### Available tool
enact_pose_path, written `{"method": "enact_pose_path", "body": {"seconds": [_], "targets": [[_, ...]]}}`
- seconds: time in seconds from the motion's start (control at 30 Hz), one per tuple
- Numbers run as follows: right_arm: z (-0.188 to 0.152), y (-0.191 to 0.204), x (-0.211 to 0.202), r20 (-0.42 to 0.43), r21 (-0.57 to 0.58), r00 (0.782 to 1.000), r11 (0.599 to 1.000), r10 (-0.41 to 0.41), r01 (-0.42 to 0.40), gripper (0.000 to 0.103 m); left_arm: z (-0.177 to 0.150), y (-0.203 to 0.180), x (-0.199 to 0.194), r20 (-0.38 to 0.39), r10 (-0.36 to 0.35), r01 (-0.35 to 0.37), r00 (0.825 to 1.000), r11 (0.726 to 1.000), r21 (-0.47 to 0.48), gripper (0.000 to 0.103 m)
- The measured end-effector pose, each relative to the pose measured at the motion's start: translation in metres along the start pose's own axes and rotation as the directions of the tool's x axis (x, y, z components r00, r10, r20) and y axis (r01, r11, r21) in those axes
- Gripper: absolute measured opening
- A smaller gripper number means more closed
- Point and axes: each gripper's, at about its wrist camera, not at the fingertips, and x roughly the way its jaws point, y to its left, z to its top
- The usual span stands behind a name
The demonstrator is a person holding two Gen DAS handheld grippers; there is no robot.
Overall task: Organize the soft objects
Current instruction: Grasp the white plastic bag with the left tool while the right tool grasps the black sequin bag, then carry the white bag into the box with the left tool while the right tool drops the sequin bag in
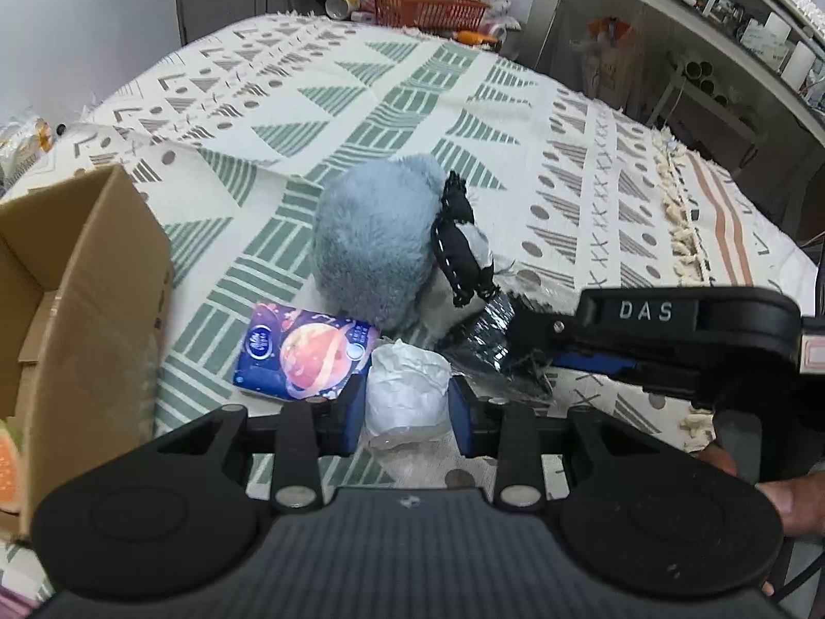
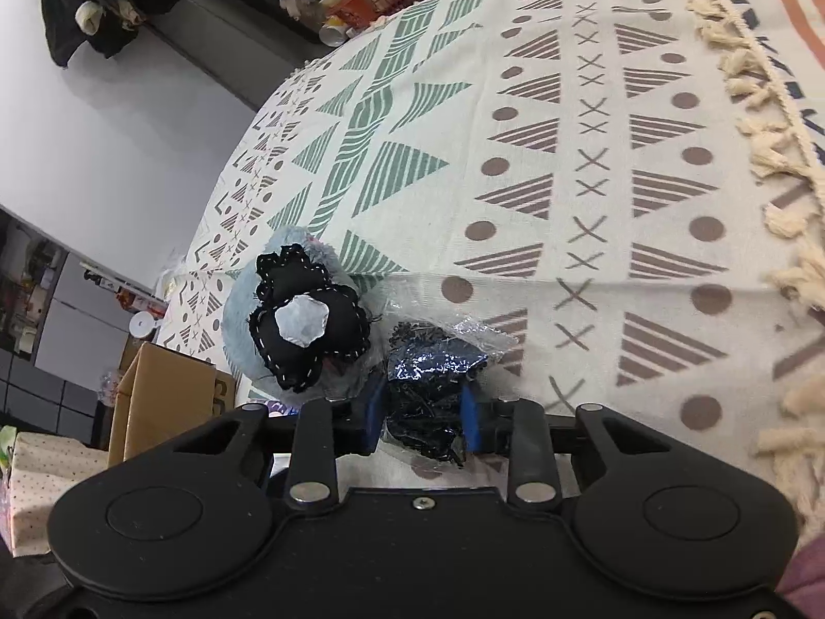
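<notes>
Two grippers work a patterned cloth [image 1: 515,118], and going from biggest to smallest: the cardboard box [image 1: 93,309] stands open at the left edge, likely the place for the soft things; the blue plush ball [image 1: 371,237] sits mid-cloth with a black stitched toy [image 1: 459,237] leaning on it; a purple tissue pack [image 1: 304,356] lies just in front; then the two small bundles. The left gripper [image 1: 407,402] has its blue pads pressed on a white crumpled wad in clear wrap [image 1: 407,387], jaws clenched on it. The right gripper [image 2: 425,418] is clamped on a dark glittery bag [image 2: 433,376] just beside the plush. To do this well, I judge each should lift straight up before swinging boxward, squeezing only lightly. The tissue pack touches the left finger and may drag; the right gripper's arm crosses near the left's path, and the plush crowds both
</notes>
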Motion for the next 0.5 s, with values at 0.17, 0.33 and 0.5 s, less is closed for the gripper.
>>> {"method": "enact_pose_path", "body": {"seconds": [0.17, 0.33, 0.5], "targets": [[-0.006, 0.0, -0.017, 0.031, 0.017, 0.999, 1.0, -0.011, 0.011, 0.029, 0.001, 0.004, -0.022, 0.042, -0.012, 0.013, 0.999, 1.0, -0.017, 0.033], [-0.01, 0.003, -0.032, 0.048, 0.026, 0.999, 1.0, -0.003, 0.002, 0.029, 0.001, 0.008, -0.044, 0.08, -0.02, 0.022, 0.997, 0.999, -0.027, 0.033], [-0.016, 0.014, -0.047, 0.083, 0.002, 0.997, 1.0, -0.005, 0.005, 0.029, -0.002, 0.016, -0.064, 0.117, -0.032, 0.037, 0.993, 0.999, -0.039, 0.033]]}}
